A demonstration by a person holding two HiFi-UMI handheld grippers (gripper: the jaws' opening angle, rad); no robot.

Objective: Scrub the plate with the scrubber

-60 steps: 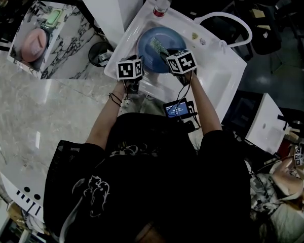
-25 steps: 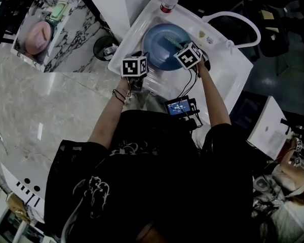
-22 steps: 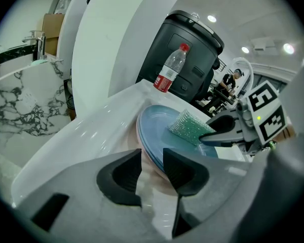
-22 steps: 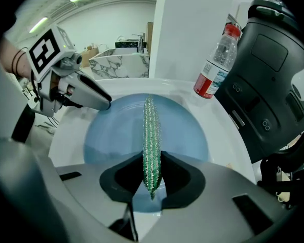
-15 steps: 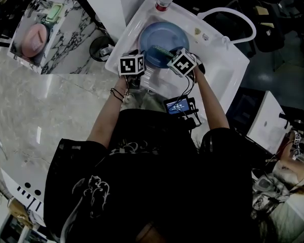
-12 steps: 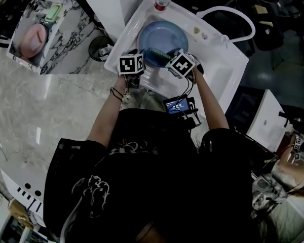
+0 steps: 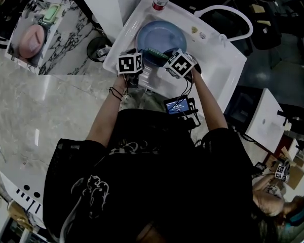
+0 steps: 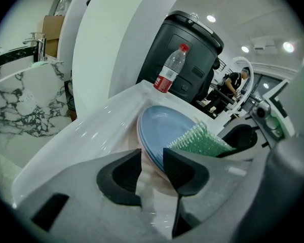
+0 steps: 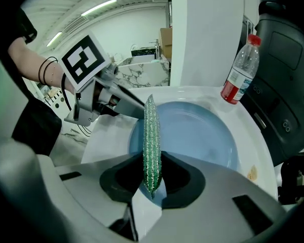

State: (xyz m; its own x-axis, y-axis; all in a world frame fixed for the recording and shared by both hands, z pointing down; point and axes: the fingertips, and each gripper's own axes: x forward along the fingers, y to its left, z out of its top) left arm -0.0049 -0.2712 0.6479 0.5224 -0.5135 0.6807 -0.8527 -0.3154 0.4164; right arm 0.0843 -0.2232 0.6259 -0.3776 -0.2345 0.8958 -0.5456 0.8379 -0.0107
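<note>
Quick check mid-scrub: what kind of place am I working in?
Probably a lab or workshop mock-up, not a home kitchen: a freestanding white sink, a marble-look counter block, and strip lights over an open hall.

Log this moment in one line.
left gripper: shut on plate rim | right gripper: shut on scrubber, over plate | plate: in sink

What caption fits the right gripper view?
The right gripper pinches a green scrubber edge-on over the blue plate in a white sink, bottle beside.
</note>
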